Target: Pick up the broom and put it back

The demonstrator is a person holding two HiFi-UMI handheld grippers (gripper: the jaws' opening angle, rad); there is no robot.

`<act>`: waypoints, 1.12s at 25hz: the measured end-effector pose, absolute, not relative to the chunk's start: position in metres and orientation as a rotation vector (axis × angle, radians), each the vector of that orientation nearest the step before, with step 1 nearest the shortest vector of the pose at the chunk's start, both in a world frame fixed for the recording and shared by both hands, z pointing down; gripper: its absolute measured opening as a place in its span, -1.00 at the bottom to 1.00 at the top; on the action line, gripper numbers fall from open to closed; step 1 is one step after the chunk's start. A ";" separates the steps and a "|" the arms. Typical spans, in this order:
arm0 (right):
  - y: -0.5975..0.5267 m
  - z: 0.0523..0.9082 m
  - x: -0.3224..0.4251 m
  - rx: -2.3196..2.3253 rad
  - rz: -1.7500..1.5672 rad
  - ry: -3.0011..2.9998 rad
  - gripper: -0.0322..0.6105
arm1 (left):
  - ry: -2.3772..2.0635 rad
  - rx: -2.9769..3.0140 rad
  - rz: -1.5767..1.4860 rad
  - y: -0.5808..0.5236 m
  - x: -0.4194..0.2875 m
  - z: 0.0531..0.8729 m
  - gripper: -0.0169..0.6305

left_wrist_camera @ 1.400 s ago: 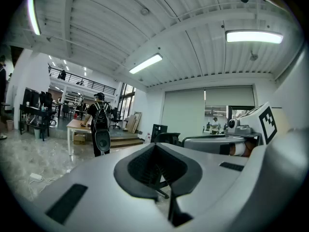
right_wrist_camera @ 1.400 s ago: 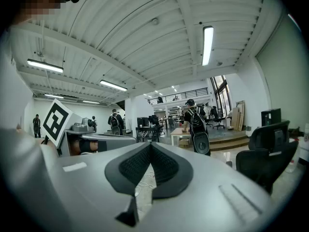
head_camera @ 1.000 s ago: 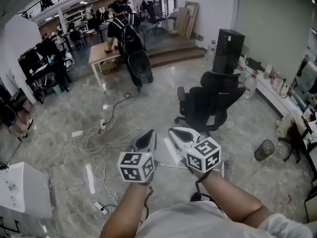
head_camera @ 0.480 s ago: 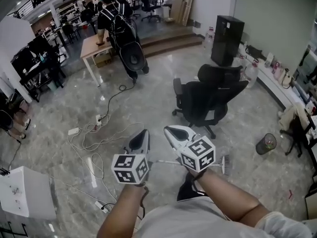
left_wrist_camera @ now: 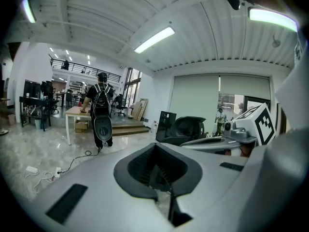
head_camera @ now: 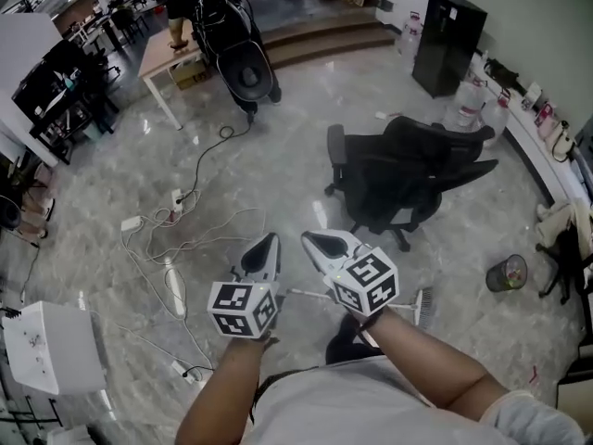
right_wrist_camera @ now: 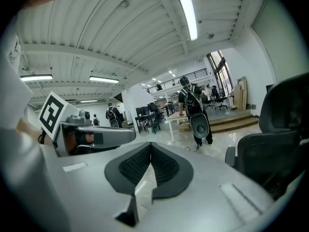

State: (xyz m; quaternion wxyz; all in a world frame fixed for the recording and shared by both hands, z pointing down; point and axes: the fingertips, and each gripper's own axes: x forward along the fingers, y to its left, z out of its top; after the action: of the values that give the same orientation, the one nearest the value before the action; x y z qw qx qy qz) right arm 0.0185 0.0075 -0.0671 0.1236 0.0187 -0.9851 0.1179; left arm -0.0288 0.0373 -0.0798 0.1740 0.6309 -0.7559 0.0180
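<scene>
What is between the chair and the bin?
Nothing. In the head view, just bare floor lies between the chair and the bin.

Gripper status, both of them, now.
Left gripper: closed, nothing seen between its jaws.
Right gripper: closed, nothing seen between its jaws.

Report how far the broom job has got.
Done: nothing clearly. In hand: the broom shows crosswise below the left gripper and right gripper, its bristles beside the right wrist. Both jaws are shut with nothing between them, so how it is held is unclear. Left: putting it back.
</scene>
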 end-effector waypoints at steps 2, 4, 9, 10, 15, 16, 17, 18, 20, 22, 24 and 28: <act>-0.010 -0.040 0.009 0.006 0.367 -2.827 -0.89 | -2.139 1.760 0.057 0.016 -0.037 -0.058 -0.93; -0.024 -0.009 0.000 -0.020 0.386 -2.773 -0.89 | -2.114 1.721 0.073 0.004 -0.046 -0.028 -0.93; -0.046 0.083 -0.022 -0.018 0.417 -2.639 -0.84 | -2.021 1.647 0.092 -0.010 -0.070 0.059 -0.93; -0.049 0.105 -0.028 -0.018 0.421 -2.611 -0.83 | -2.011 1.634 0.086 -0.012 -0.078 0.075 -0.93; -0.060 0.226 -0.039 -0.007 0.423 -2.488 -0.76 | -1.979 1.575 0.058 -0.014 -0.112 0.163 -0.93; -0.064 0.255 -0.045 -0.007 0.411 -2.471 -0.72 | -1.973 1.574 0.061 -0.018 -0.121 0.184 -0.93; -0.067 0.286 -0.051 -0.015 0.400 -2.449 -0.67 | -1.965 1.574 0.067 -0.022 -0.128 0.206 -0.93; -0.066 0.318 -0.055 -0.034 0.389 -2.418 -0.66 | -1.954 1.575 0.079 -0.024 -0.133 0.229 -0.93; -0.056 0.386 -0.057 -0.091 0.368 -2.335 -0.63 | -1.923 1.583 0.104 -0.026 -0.136 0.277 -0.93; -0.046 0.455 -0.058 -0.143 0.348 -2.258 -0.59 | -1.881 1.585 0.112 -0.029 -0.139 0.330 -0.93; -0.039 0.523 -0.061 -0.183 0.324 -2.192 -0.56 | -1.845 1.569 0.110 -0.027 -0.145 0.387 -0.93; -0.022 0.646 -0.057 -0.250 0.277 -2.076 -0.51 | -1.775 1.555 0.130 -0.006 -0.144 0.492 -0.93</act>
State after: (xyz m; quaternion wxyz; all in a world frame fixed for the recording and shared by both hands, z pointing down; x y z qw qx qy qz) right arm -0.0567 -0.0218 0.6457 0.4934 -0.1031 -0.8561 0.1142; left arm -0.1439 -0.0064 0.4919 0.3795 0.6087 -0.6949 0.0509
